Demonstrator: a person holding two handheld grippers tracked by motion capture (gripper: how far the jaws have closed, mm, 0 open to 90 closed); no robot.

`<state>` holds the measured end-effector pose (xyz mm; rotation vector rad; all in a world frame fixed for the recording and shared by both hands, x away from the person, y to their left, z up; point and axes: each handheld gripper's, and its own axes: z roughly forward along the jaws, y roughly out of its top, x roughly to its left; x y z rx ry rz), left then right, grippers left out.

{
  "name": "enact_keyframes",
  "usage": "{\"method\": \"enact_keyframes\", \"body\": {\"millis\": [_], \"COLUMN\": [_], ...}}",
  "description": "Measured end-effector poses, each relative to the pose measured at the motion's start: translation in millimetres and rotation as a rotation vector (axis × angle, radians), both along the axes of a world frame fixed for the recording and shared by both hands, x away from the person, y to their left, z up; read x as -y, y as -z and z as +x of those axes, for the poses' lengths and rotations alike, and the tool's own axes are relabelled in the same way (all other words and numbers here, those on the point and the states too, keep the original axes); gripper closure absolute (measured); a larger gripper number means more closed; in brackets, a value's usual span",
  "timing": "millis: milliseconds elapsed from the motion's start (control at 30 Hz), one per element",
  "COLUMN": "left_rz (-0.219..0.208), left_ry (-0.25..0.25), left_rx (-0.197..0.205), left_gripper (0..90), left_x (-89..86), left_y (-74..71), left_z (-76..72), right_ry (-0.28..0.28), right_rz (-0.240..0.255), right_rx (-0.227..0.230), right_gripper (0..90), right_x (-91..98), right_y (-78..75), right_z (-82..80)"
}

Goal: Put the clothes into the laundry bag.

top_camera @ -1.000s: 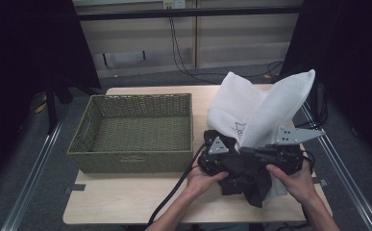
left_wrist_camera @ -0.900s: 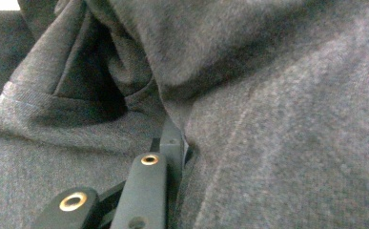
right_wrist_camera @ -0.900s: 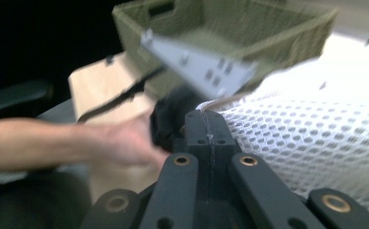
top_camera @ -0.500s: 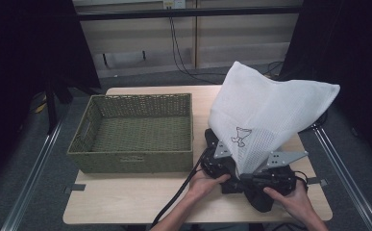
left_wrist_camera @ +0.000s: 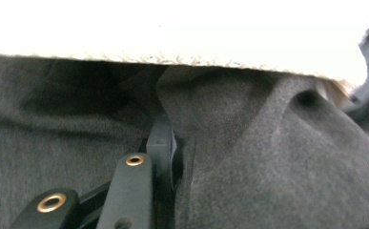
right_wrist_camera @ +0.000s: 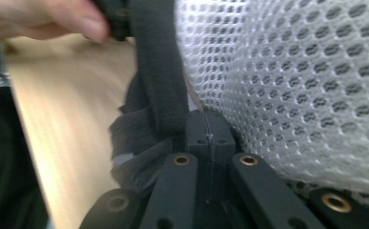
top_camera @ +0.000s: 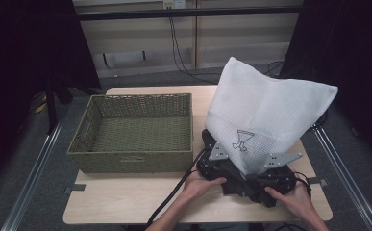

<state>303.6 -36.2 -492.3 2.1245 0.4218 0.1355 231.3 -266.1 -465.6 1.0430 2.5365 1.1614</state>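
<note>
A white mesh bag [top_camera: 270, 120] billows upright over the table's front right, and its lower edge drapes over both grippers. A dark grey garment [top_camera: 243, 185] lies bunched under it, between the person's hands. My left gripper [top_camera: 222, 166] is shut on a fold of the dark garment [left_wrist_camera: 268, 157], with its jaws [left_wrist_camera: 165, 143] pressed together in the cloth and the bag [left_wrist_camera: 172, 28] just above. My right gripper [top_camera: 275, 175] is shut [right_wrist_camera: 206, 136] on the edge of the mesh bag [right_wrist_camera: 306, 71]. A strip of the dark garment [right_wrist_camera: 156, 71] hangs beside its jaws.
A green woven basket [top_camera: 130, 159] stands empty on the left half of the wooden table [top_camera: 126, 202]. The person's other hand [right_wrist_camera: 44, 19] grips its gripper close by in the right gripper view. A black cable trails off the table's front edge.
The bag has swung from two raised wings at the right into one wide billow that has dropped over the grippers. Both hands have pulled back toward the table's front edge.
</note>
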Motion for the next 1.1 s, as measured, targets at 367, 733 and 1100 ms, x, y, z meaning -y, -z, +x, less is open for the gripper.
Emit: {"method": "enact_keyframes", "body": {"millis": [367, 733, 1100], "left_rz": [0.015, -0.119, 0.012], "left_ry": [0.07, 0.181, 0.035], "left_rx": [-0.014, 0.002, 0.067], "left_gripper": [60.8, 51.8, 48.2], "left_x": [-3.4, -44.7, -24.4], "left_y": [-1.6, -24.7, -12.9], "left_z": [-6.3, -22.1, -8.3], "right_ry": [0.091, 0.133, 0.131], "right_rz": [-0.044, -0.068, 0.032], "right_rx": [0.044, 0.057, 0.103], "right_gripper": [90.0, 90.0, 90.0], "right_x": [18.4, 21.2, 26.2], "right_y": [3.5, 2.7, -15.8], "right_z": [5.6, 5.8, 2.3]}}
